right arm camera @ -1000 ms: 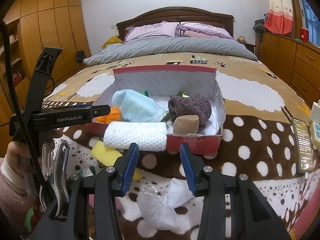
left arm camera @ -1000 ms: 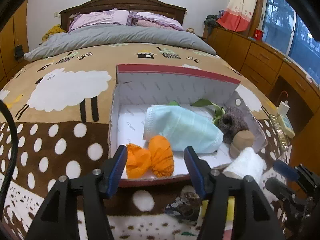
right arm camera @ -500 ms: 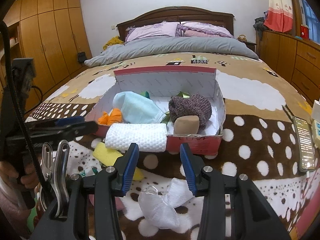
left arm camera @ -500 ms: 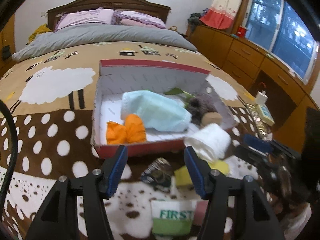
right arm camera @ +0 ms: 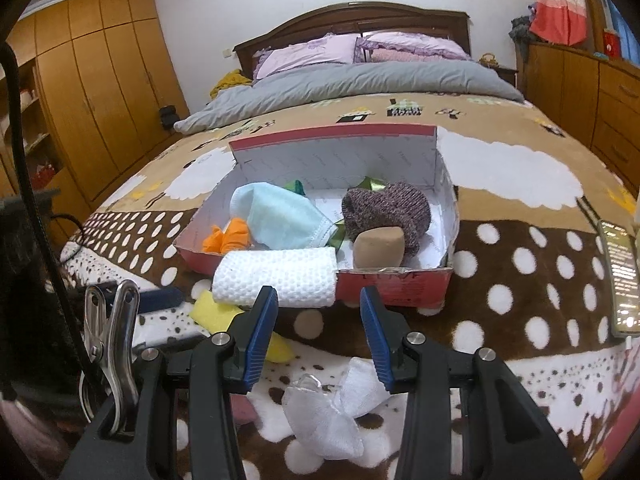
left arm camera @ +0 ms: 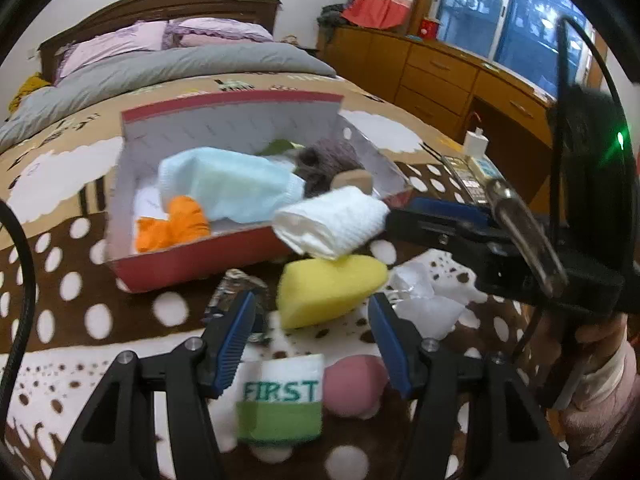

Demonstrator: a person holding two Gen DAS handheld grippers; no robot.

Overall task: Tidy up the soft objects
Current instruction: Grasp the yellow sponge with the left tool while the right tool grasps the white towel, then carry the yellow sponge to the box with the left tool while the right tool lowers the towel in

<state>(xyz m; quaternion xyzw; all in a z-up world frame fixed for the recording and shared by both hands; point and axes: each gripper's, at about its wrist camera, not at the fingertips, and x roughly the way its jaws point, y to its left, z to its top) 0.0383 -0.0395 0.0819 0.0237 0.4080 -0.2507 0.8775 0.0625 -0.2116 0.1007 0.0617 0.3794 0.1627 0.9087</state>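
A red cardboard box sits on the bed, holding an orange cloth, a light blue cloth and a dark knitted sock. A rolled white towel lies over its front rim. My left gripper is open and empty above a yellow sponge, a green and white "FIRST" wristband and a pink ball. My right gripper is open and empty above a crumpled white cloth.
A tan block lies in the box's front right corner. A crumpled foil wrapper lies beside the sponge. A phone lies on the bed's right edge. A wooden dresser lines the right wall.
My left gripper has pulled back from the box and swung right, now over the loose items in front of it. My right gripper has stayed still.
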